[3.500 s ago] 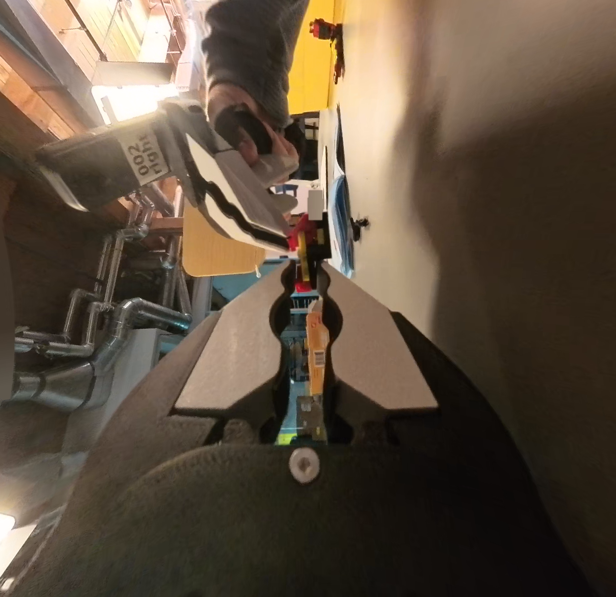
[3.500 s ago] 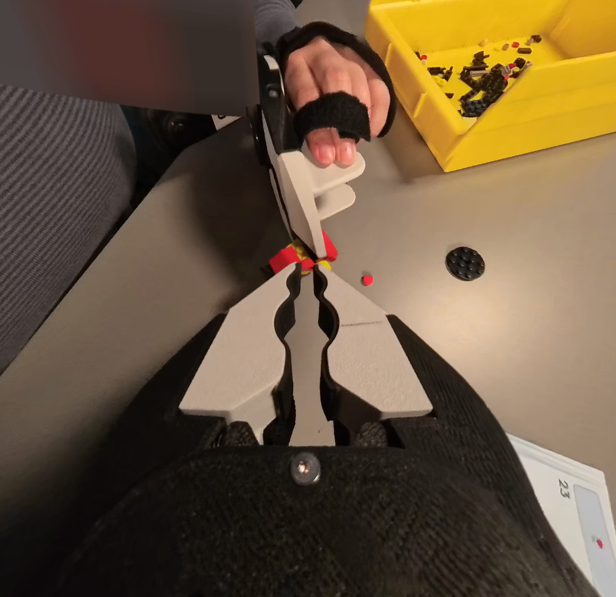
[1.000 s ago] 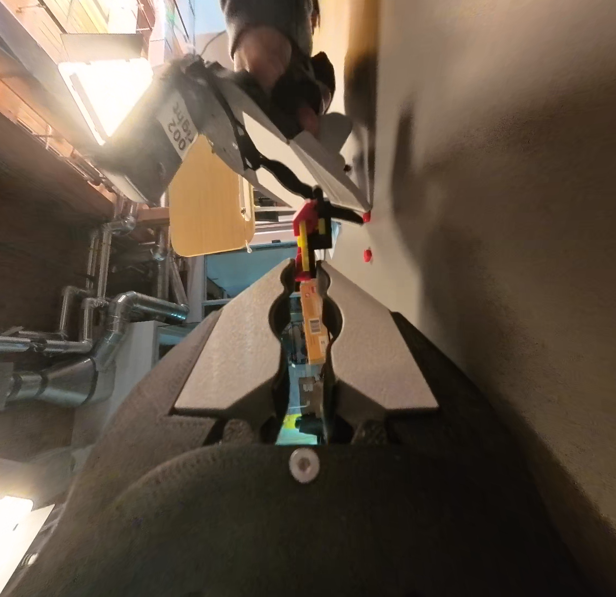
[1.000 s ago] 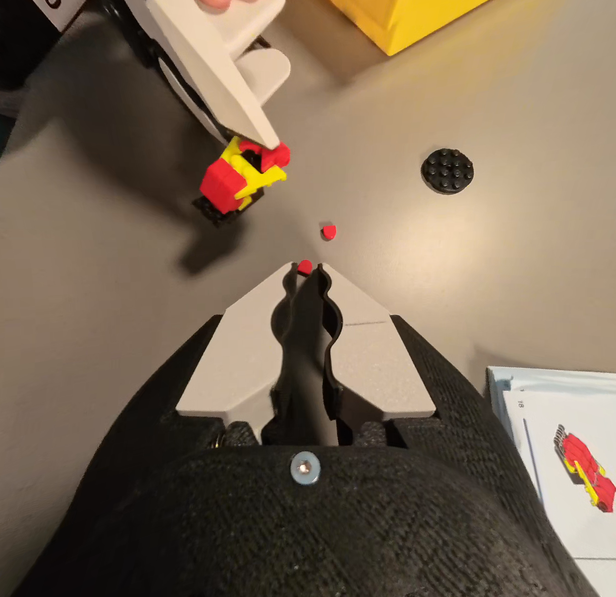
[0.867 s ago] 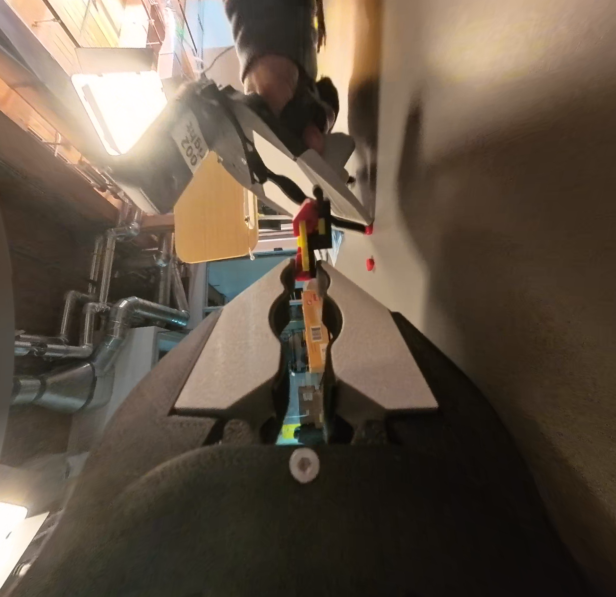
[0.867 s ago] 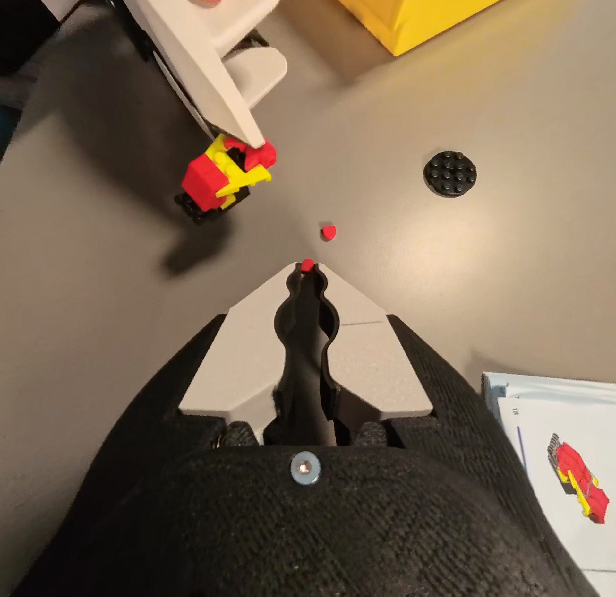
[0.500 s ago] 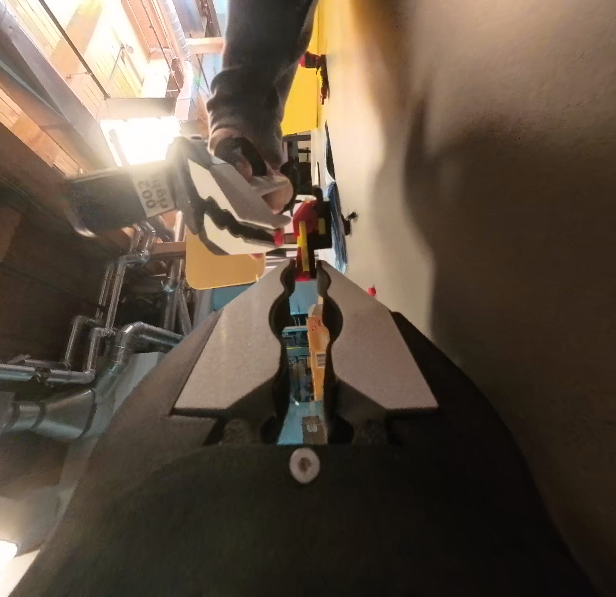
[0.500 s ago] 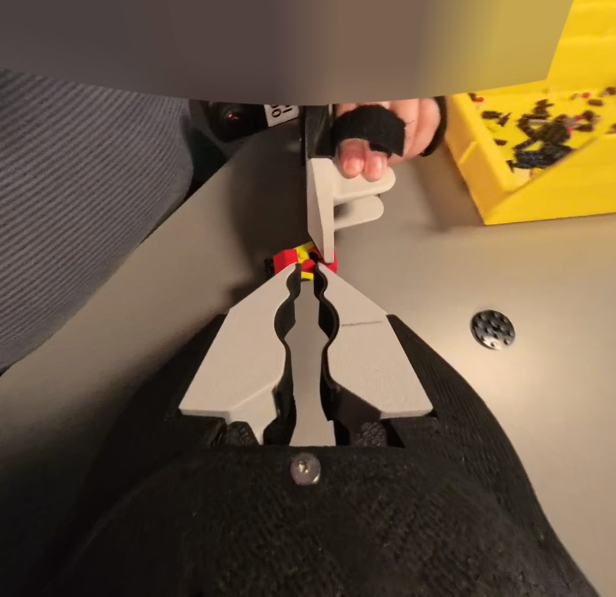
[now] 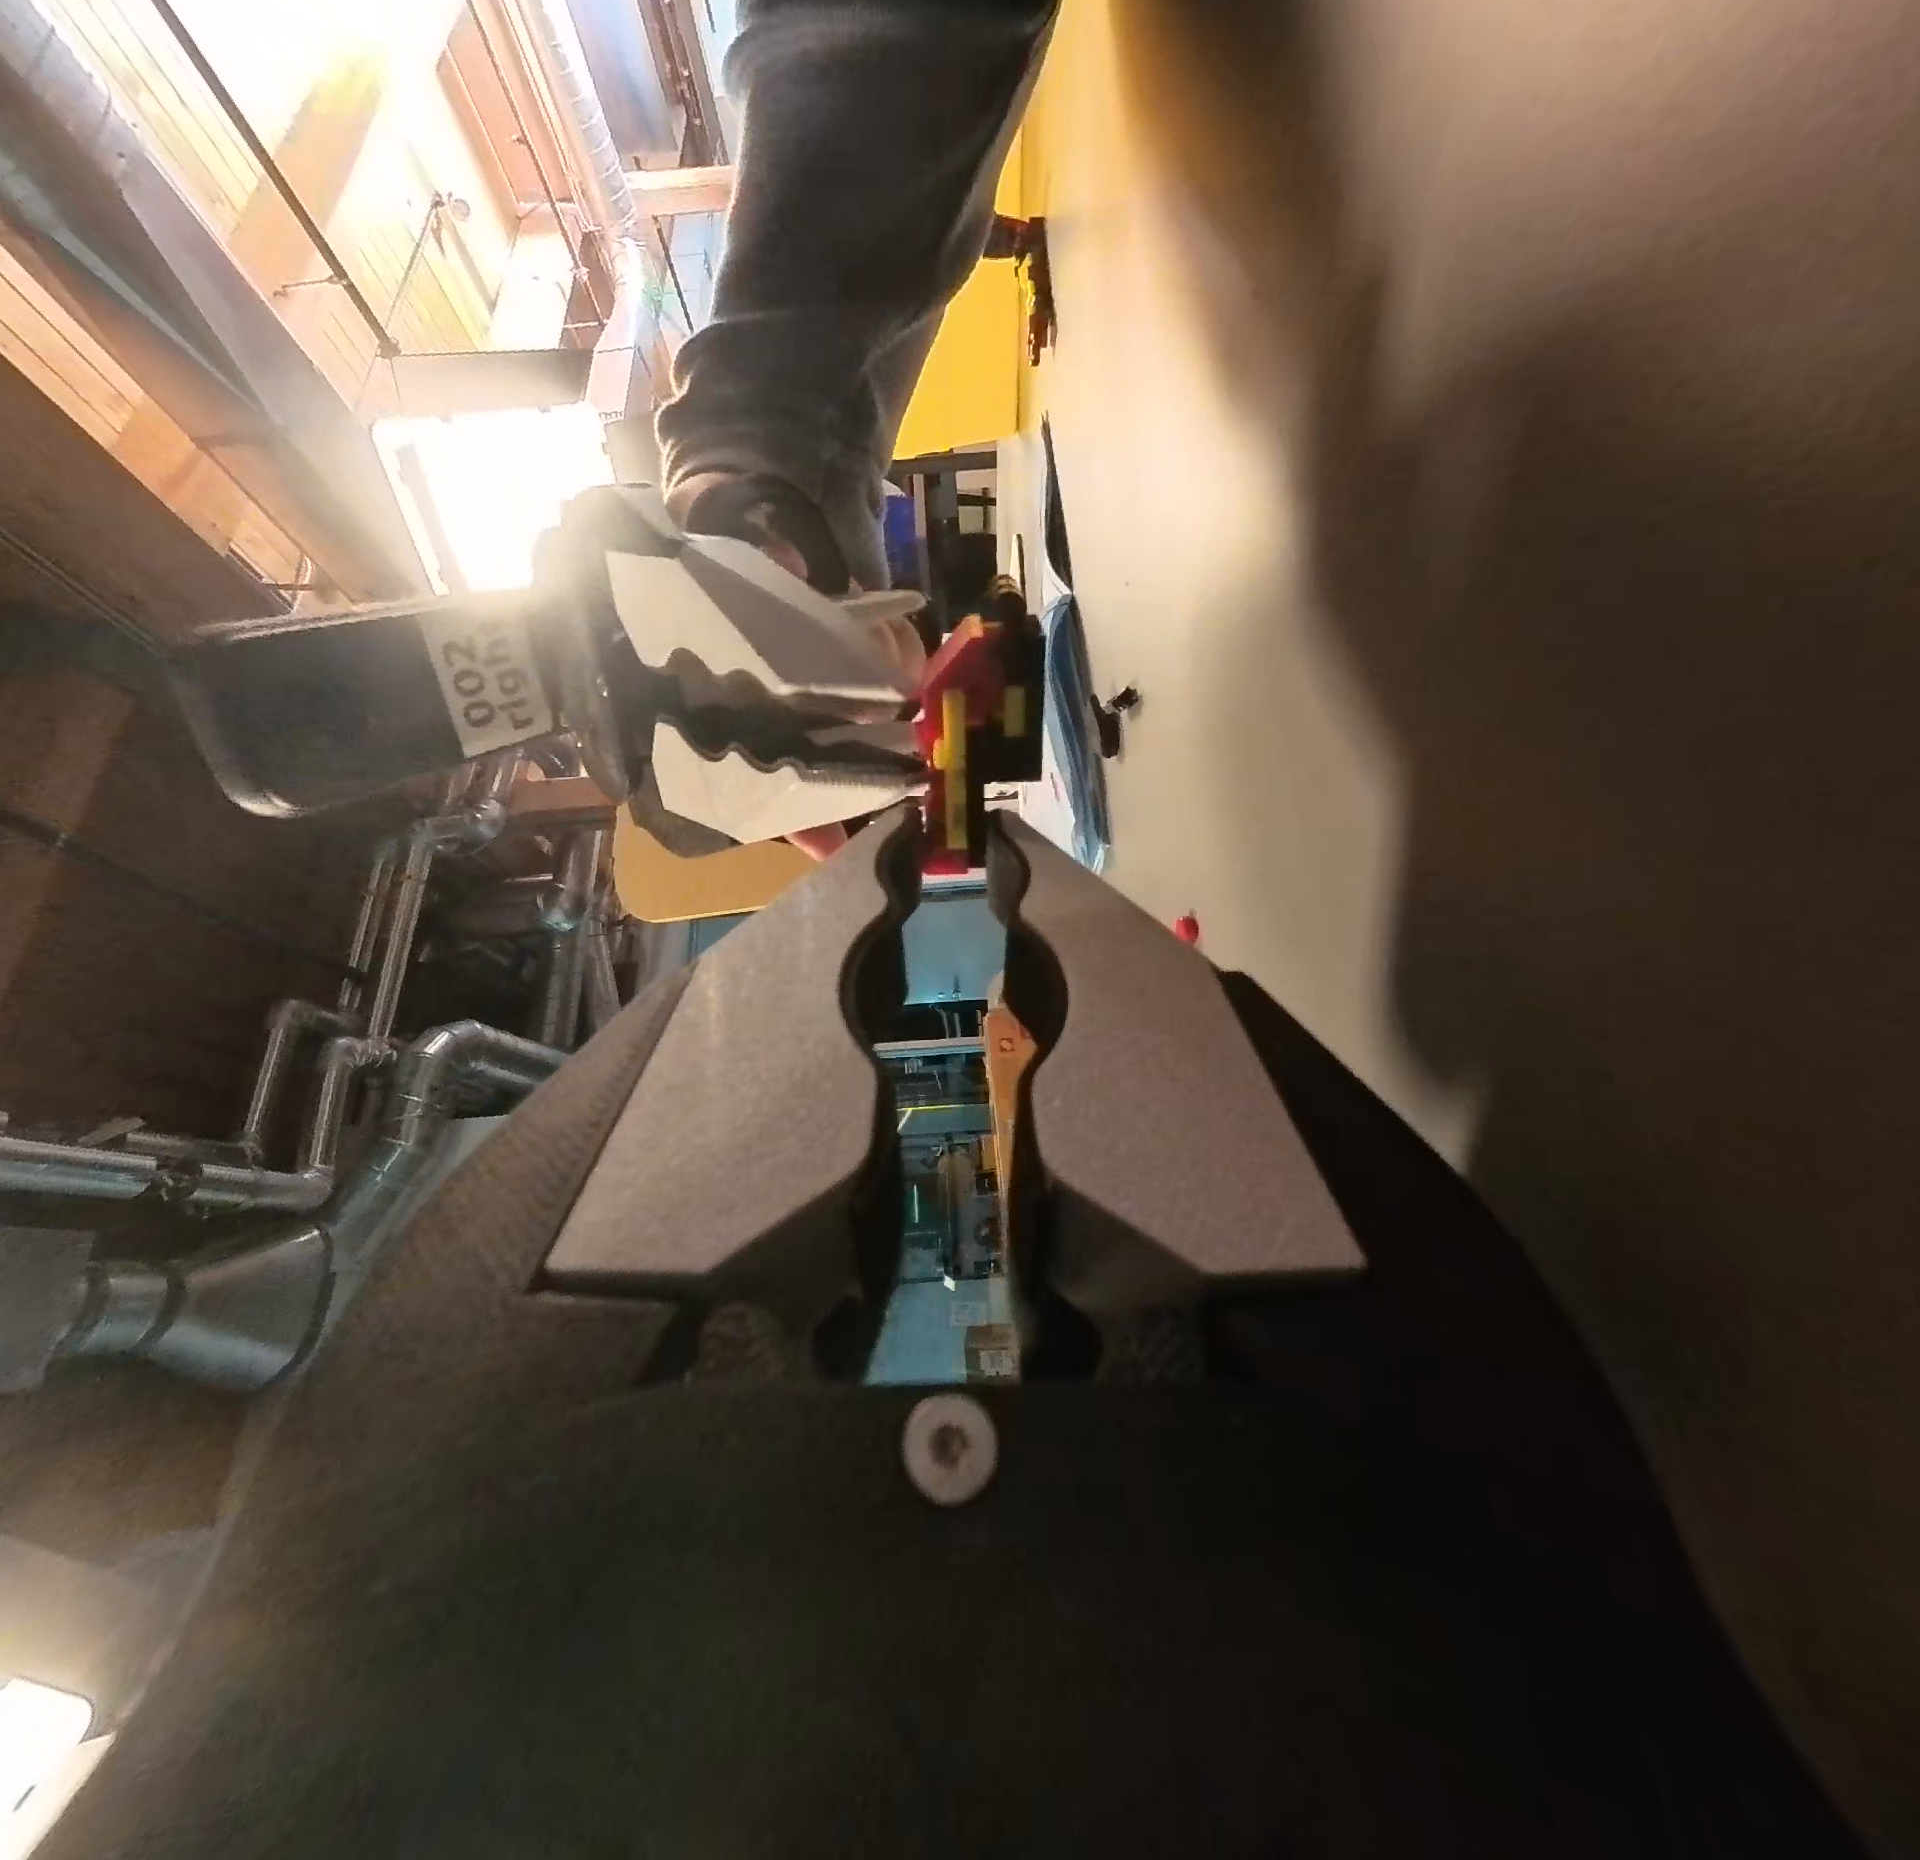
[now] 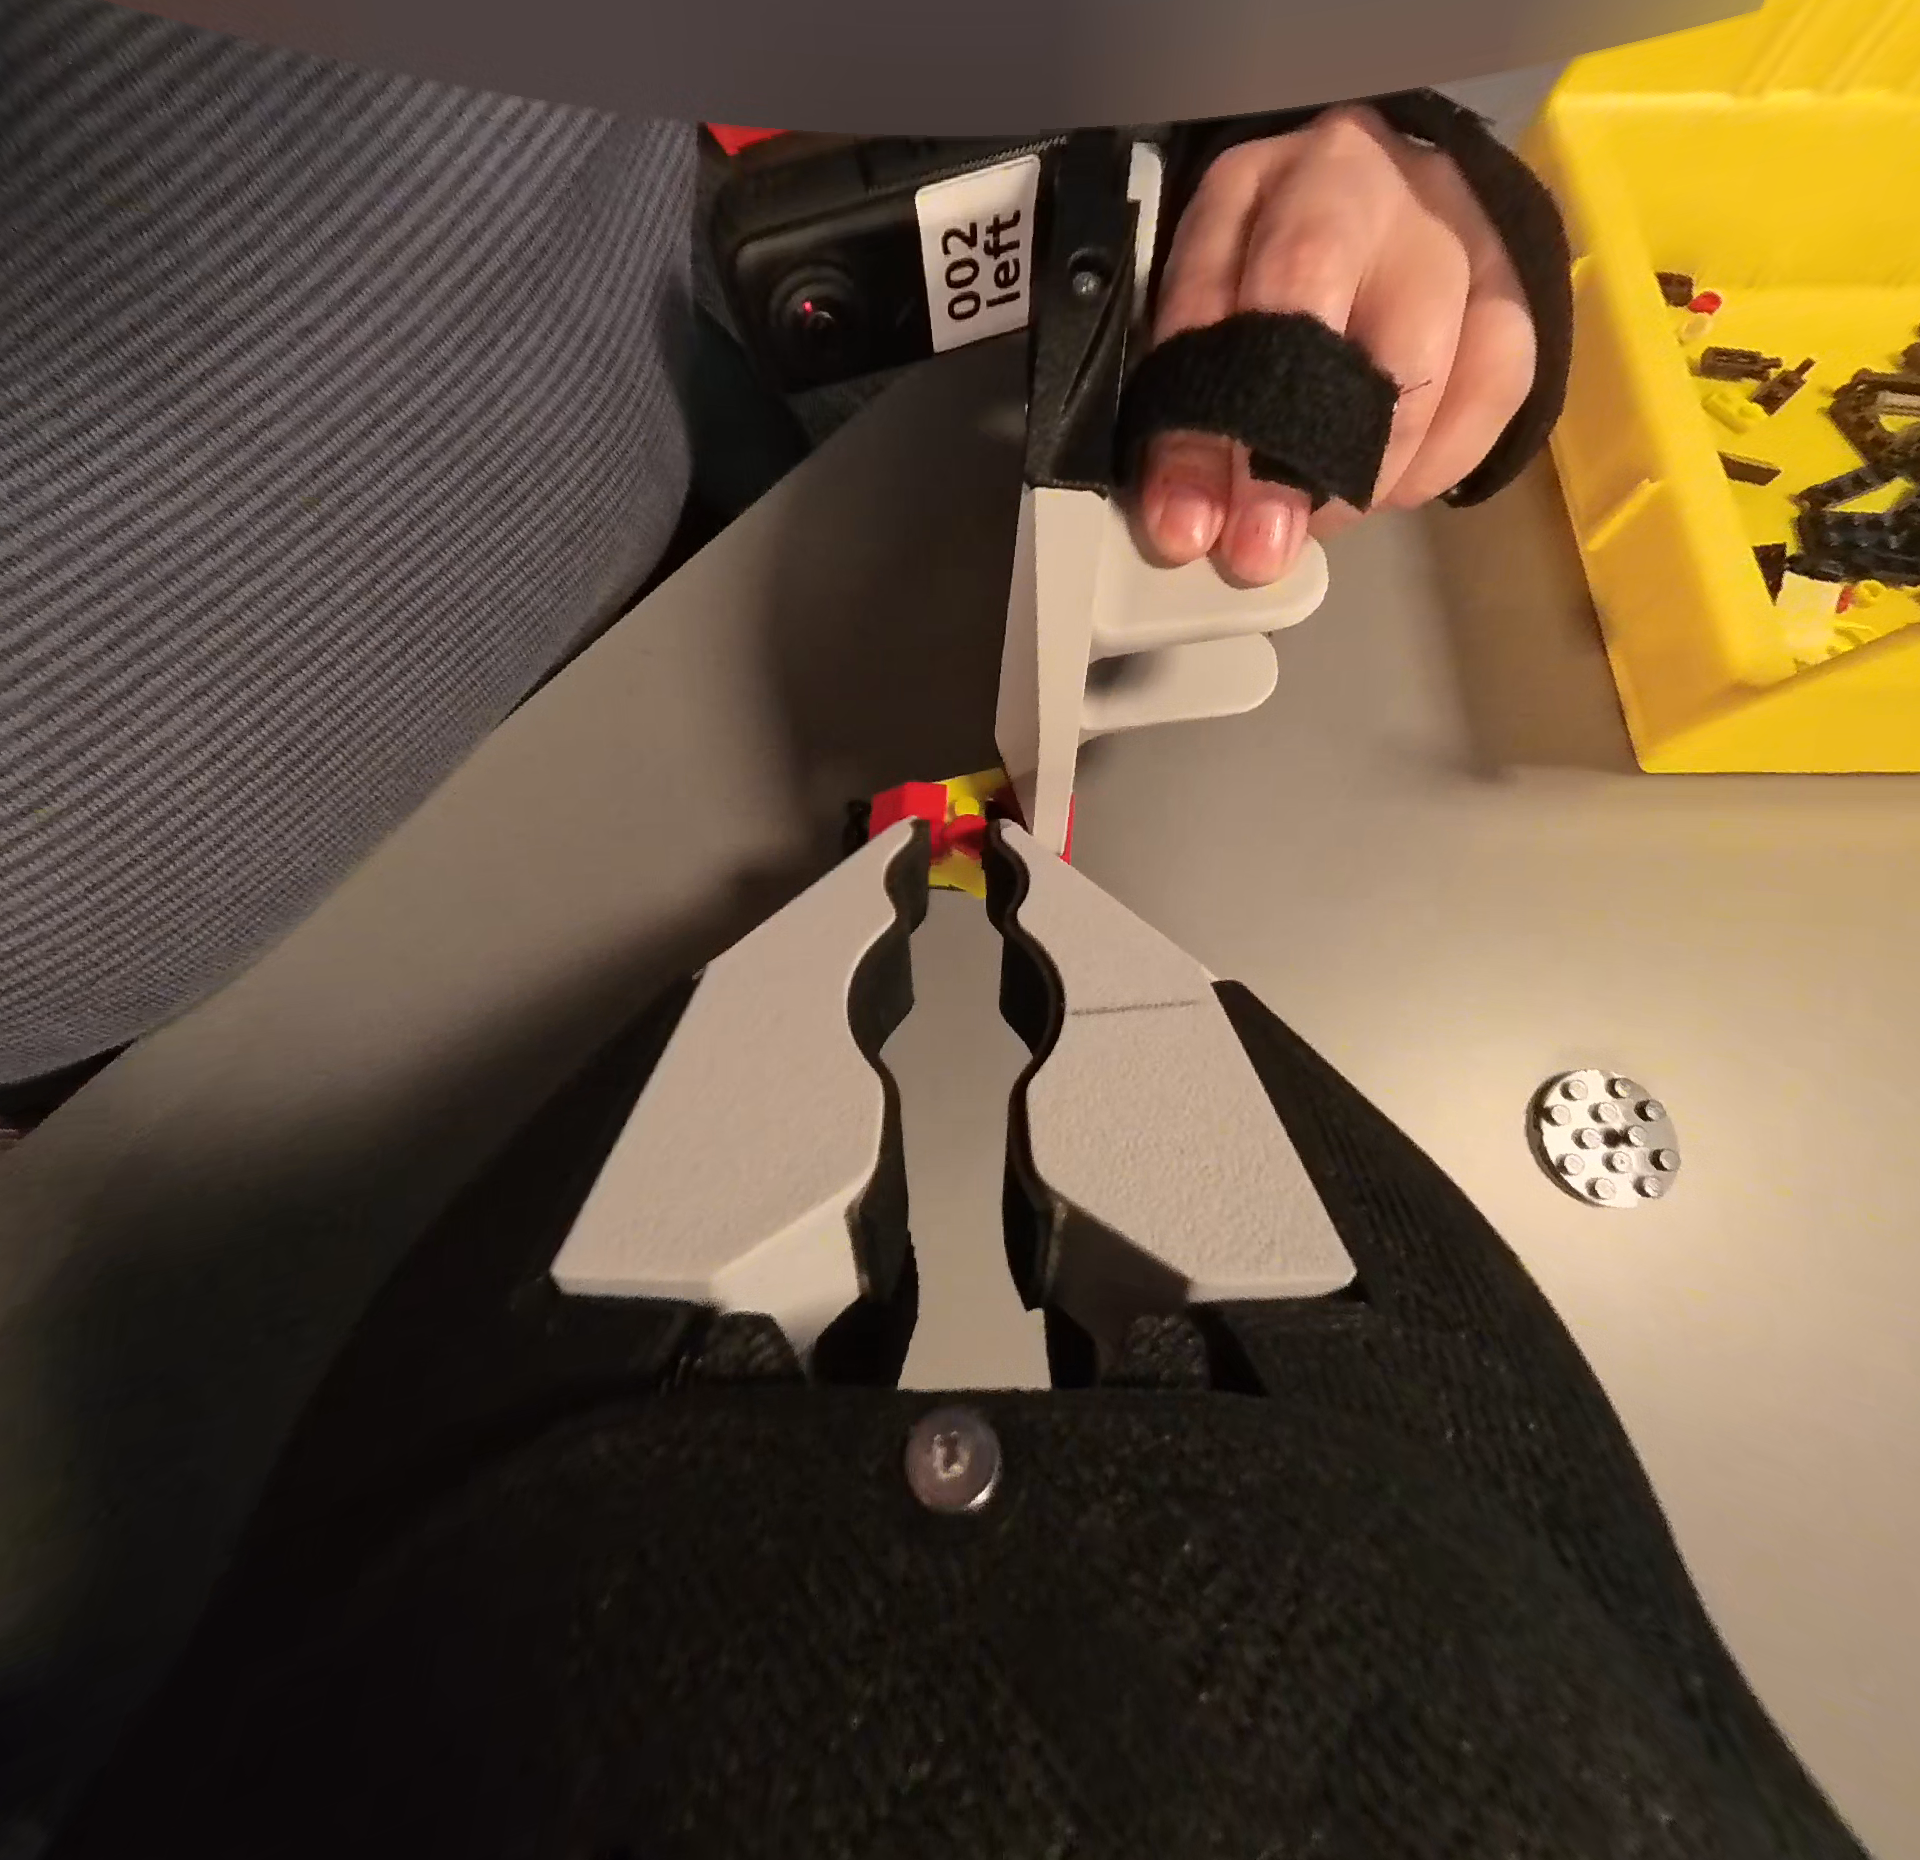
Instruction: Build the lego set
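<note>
Each hand-held gripper carries a white sticker with black print on its body. The model (image 9: pixel 971 730) is a small build of red, yellow and black bricks, held above the surface (image 10: pixel 1351 927). The left hand-held gripper (image 9: pixel 954 823) pinches its lower end between nearly closed tips. The right hand-held gripper (image 10: pixel 951 839), jaws narrowly parted, grips a small red piece (image 10: pixel 961 831) against the model's side.

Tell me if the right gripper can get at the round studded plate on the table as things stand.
Probably not yet: the right gripper is shut on a small red piece against the lego model. The round plate lies bare on the table, unobstructed.
</note>
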The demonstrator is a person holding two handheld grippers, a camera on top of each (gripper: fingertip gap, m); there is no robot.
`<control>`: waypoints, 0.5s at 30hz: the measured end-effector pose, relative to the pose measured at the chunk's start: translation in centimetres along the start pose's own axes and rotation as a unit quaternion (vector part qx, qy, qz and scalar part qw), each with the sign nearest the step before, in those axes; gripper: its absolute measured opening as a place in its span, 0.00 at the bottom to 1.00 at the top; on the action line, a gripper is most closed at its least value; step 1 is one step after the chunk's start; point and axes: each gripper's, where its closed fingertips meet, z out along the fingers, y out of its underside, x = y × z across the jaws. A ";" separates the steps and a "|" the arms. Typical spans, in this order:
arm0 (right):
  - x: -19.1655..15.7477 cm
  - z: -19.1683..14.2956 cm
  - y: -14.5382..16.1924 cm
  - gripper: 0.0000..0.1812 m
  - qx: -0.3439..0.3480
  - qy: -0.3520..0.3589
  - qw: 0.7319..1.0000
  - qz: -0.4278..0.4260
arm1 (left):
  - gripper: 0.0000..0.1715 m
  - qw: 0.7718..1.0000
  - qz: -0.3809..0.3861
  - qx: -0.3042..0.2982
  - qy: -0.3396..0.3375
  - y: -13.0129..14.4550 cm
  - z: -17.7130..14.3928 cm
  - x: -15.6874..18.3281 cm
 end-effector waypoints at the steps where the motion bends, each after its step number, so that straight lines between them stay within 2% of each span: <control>1: 0.0 0.0 0.0 0.05 0.000 0.000 1.000 0.000 | 0.06 1.000 0.000 0.000 0.000 0.0 0.0 0.0; 5: 0.0 -0.7 -0.2 0.14 0.000 0.027 0.999 -0.029 | 0.06 1.000 -0.006 -0.004 0.000 0.6 -0.4 0.0; 7: -0.3 -1.1 -0.1 0.16 -0.004 0.051 0.997 -0.061 | 0.06 1.000 -0.015 -0.004 -0.002 1.0 -0.4 -0.1; 9: -0.3 -1.3 -0.2 0.22 -0.009 0.099 0.988 -0.118 | 0.06 1.000 -0.025 -0.004 -0.001 1.2 -0.4 -0.2; 12: -0.3 -1.2 -0.2 0.32 -0.034 0.185 0.954 -0.232 | 0.06 0.999 -0.048 0.004 0.000 1.3 -0.4 -0.5; 15: -0.5 -0.5 0.0 0.31 -0.051 0.236 0.918 -0.313 | 0.06 0.998 -0.069 0.013 -0.001 1.2 -0.4 -0.8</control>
